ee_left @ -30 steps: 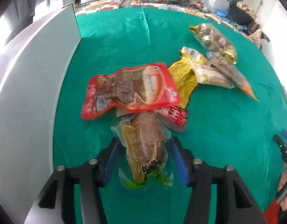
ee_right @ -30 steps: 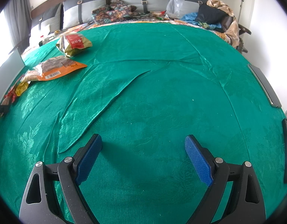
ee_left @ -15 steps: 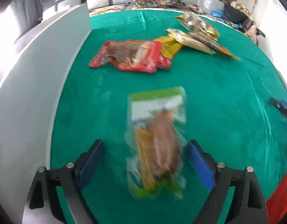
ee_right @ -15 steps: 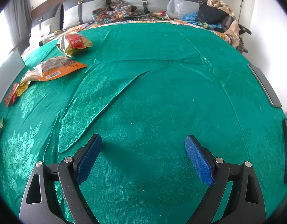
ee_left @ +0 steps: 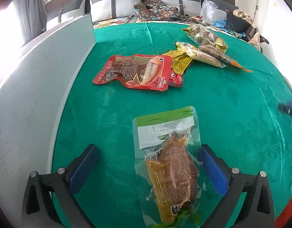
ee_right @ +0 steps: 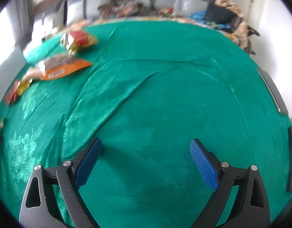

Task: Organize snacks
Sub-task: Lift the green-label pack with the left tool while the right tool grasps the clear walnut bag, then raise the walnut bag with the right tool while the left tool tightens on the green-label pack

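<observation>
Lying lengthwise between the spread left hand-held gripper [ee_left: 148,152], the clear snack pouch [ee_left: 167,163] points its green header away.

glossy plastic snack pouch [ee_left: 167,163], patterned green cloth [ee_left: 231,98]

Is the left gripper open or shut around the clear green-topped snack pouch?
Open: the left gripper fingers stand apart beside the pouch.

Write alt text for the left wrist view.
A clear plastic snack pouch with a green top lies on green cloth between the open left gripper's blue pads. Beyond lie a red fish-print packet and more snacks.
</observation>
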A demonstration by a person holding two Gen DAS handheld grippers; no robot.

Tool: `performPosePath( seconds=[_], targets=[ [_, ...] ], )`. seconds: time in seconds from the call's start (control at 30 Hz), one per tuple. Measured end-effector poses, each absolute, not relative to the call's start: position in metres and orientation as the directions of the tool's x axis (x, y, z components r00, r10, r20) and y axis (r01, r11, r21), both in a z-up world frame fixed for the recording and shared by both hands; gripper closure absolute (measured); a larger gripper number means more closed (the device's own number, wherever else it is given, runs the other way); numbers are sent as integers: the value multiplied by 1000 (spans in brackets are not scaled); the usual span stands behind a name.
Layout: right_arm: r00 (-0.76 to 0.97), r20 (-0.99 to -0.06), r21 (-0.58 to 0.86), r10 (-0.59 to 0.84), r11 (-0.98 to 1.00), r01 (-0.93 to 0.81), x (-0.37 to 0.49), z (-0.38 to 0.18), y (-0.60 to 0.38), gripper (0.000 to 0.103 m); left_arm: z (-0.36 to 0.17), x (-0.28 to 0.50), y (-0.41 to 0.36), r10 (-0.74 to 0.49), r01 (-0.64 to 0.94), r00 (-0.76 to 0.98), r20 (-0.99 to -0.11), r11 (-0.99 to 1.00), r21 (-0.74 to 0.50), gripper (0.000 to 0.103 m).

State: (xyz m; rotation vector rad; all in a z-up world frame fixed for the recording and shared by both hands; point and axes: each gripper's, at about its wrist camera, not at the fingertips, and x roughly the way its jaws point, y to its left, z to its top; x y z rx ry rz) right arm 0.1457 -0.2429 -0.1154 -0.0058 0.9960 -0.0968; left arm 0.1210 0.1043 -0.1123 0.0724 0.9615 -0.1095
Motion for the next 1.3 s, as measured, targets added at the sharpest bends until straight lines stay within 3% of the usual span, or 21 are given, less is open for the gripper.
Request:
performPosePath(
  seconds=[0.1,0.17,0.33,0.37,0.4,0.43,0.47,0.53,0.63,0.8,0.9,0.97,1.1,1.23,1.3],
  targets=[
    [621,-783,-63,19,992,-110,160,-85,-191,10,-112,121,104,-61,125,567,-821,992,13,0],
    [658,-750,-165,58,948,-271,172,-68,-138,10,-112,120,104,-61,125,567,-821,992,13,0],
    [655,-753,-467,-55,746,-474,220,-87,-38,12,-113,120,105,-61,125,568,-821,992,12,0],
    [656,-750,-505,-86,716,-483,228,-94,-30,20,-113,120,105,-61,125,568,-821,992,13,0],
    [650,-749,-535,-123,691,-486,236,-101,-25,36,-113,120,104,-62,125,568,-821,992,13,0],
    [631,-760,-544,-152,681,-491,242,-106,-23,92,-113,120,104,-62,126,568,-821,992,12,0],
    [596,-784,-530,-175,689,-495,249,-111,-27,89,-113,121,104,-62,126,568,-820,992,12,0],
    [587,-792,-500,-167,729,-467,249,-105,-39,92,-113,120,104,-62,125,569,-820,992,12,0],
    [577,-815,-341,-55,850,-401,238,-76,-65,93,-113,120,105,-62,125,569,-820,992,12,0],
    [449,-831,234,329,938,-255,207,-40,-135,93,-113,121,105,-61,125,569,-820,992,13,0],
    [378,-751,553,542,828,-91,189,-49,-187,93,-113,119,104,-61,125,569,-820,992,13,0],
    [384,-690,674,614,738,30,178,-64,-222,93,-113,119,104,-61,125,569,-820,992,12,0],
    [524,-610,772,594,593,227,171,-73,-285,93,-113,119,104,-61,125,570,-820,992,12,0],
    [569,-641,761,515,523,385,163,-86,-329,94,-113,120,104,-61,125,570,-820,992,12,0],
    [529,-727,671,437,613,417,163,-90,-337,82,-113,119,105,-62,125,570,-819,992,12,0]
  ],
)
